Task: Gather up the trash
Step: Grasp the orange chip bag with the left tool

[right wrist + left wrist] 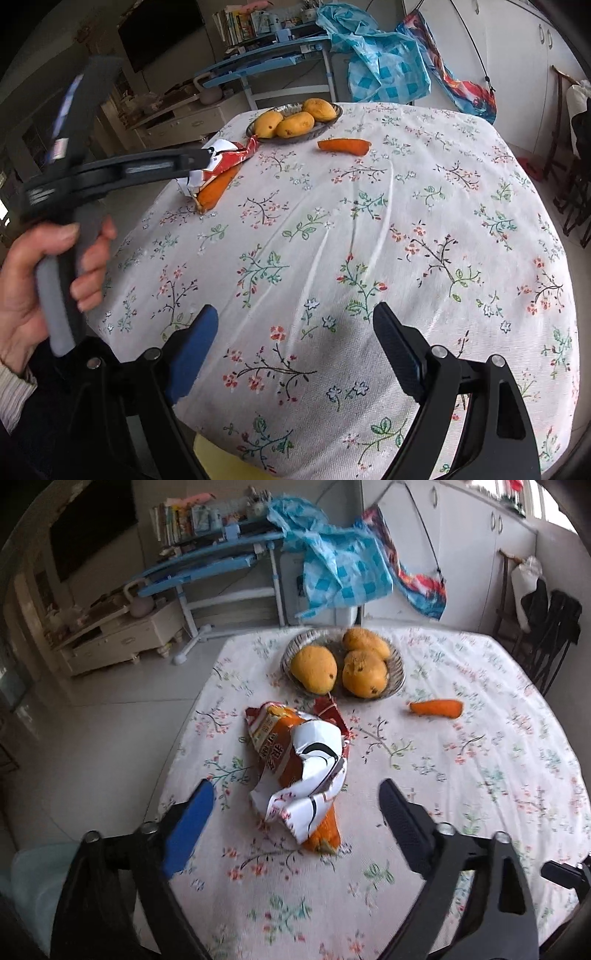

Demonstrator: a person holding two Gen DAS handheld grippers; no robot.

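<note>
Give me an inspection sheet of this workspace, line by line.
Surface: table under a floral tablecloth.
Job's things: crumpled snack wrapper lying over an orange piece; a second orange piece lies apart, near the bowl.
Clutter: bowl holding three mangoes.
Grippers: left gripper with jaws apart astride the wrapper, not touching it; right gripper open over bare cloth.
Cables: nothing seen on the table.
Surroundings: blue desk, checked plastic sheet, white cabinets.
</note>
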